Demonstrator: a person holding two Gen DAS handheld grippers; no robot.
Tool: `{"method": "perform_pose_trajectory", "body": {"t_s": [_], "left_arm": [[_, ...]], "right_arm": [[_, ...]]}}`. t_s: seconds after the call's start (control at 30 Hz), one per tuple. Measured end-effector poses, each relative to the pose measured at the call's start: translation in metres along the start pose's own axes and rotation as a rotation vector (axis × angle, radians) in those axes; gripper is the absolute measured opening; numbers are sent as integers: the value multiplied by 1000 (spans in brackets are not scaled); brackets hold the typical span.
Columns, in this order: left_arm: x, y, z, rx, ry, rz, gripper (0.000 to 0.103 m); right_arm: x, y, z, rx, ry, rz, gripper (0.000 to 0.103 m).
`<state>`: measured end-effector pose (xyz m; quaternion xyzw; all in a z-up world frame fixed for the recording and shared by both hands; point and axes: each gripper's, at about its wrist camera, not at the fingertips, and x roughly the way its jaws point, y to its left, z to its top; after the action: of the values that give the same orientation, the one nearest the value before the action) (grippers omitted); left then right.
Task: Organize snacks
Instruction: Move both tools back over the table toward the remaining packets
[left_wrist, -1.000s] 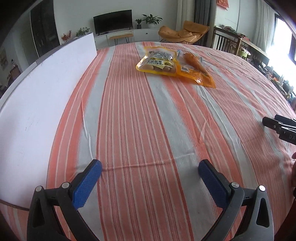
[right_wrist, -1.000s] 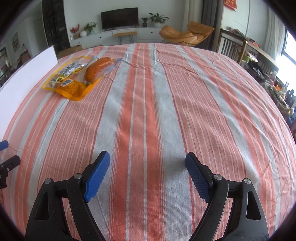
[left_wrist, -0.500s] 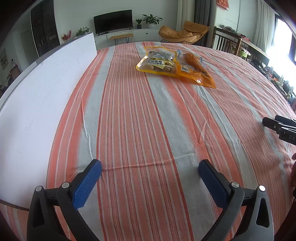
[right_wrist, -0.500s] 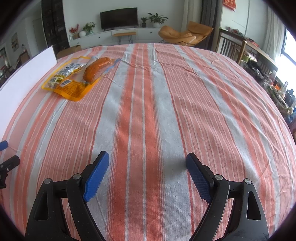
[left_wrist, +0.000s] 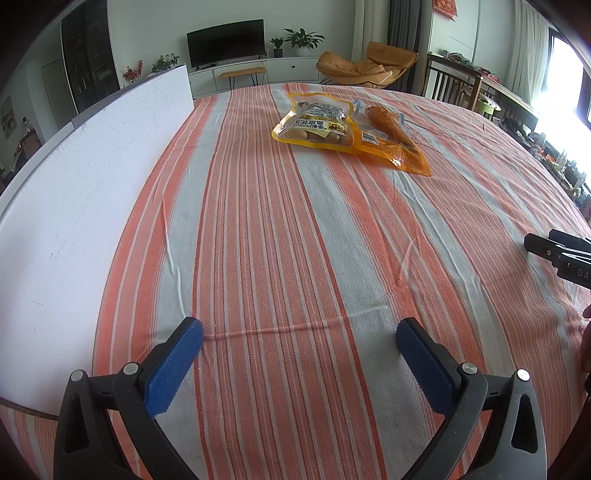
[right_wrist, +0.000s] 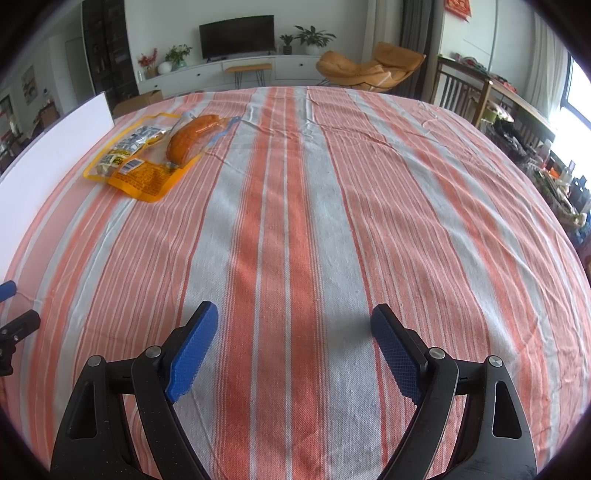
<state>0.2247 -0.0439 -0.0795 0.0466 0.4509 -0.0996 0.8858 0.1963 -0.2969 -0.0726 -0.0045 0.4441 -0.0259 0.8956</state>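
Two snack packs lie side by side at the far end of the striped tablecloth. A yellow peanut bag (left_wrist: 314, 125) is on the left and an orange pack holding a drumstick (left_wrist: 388, 129) overlaps its right edge. In the right wrist view the drumstick pack (right_wrist: 184, 144) lies far left with the peanut bag (right_wrist: 122, 147) behind it. My left gripper (left_wrist: 299, 332) is open and empty, low over the near cloth. My right gripper (right_wrist: 293, 325) is open and empty too, well short of the packs.
A white board (left_wrist: 74, 206) stands along the table's left side and also shows in the right wrist view (right_wrist: 48, 155). The right gripper's body (left_wrist: 561, 254) shows at the left view's right edge. Chairs, a TV unit and shelves stand beyond the table.
Both grippers have stayed open and nearly still. The snack packs have not moved.
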Motion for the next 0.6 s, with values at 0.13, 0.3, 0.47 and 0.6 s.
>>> {"method": "perform_pose_trajectory", "body": {"t_s": [0.13,0.3,0.47,0.6], "left_arm": [[0,0,0,0,0,0,103],[0,0,0,0,0,0,103],[0,0,0,0,0,0,103],[0,0,0,0,0,0,103]], "right_arm": [[0,0,0,0,0,0,87],[0,0,0,1,0,1,87],[0,0,0,1,0,1,87],[0,0,1,2,1,6,88]]}}
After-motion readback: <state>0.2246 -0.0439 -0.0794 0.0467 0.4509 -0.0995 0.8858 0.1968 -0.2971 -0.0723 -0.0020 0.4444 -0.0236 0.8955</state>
